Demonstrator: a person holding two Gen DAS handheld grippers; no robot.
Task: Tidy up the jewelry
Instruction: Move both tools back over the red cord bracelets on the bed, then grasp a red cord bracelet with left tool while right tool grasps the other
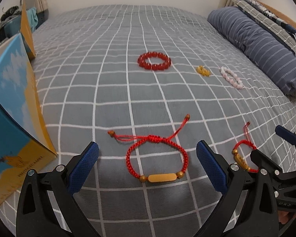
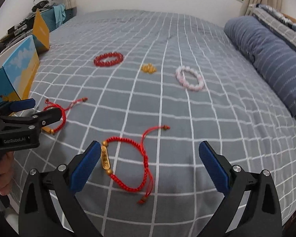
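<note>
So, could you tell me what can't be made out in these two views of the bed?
- Second red cord bracelet, left wrist view: partly hidden by the right gripper.
- First red cord bracelet, right wrist view: partly hidden by the left gripper.
- Gold cluster: too small and blurred to identify in either view.
- Blue box: cut off by the left edge; its print is too small to read.
</note>
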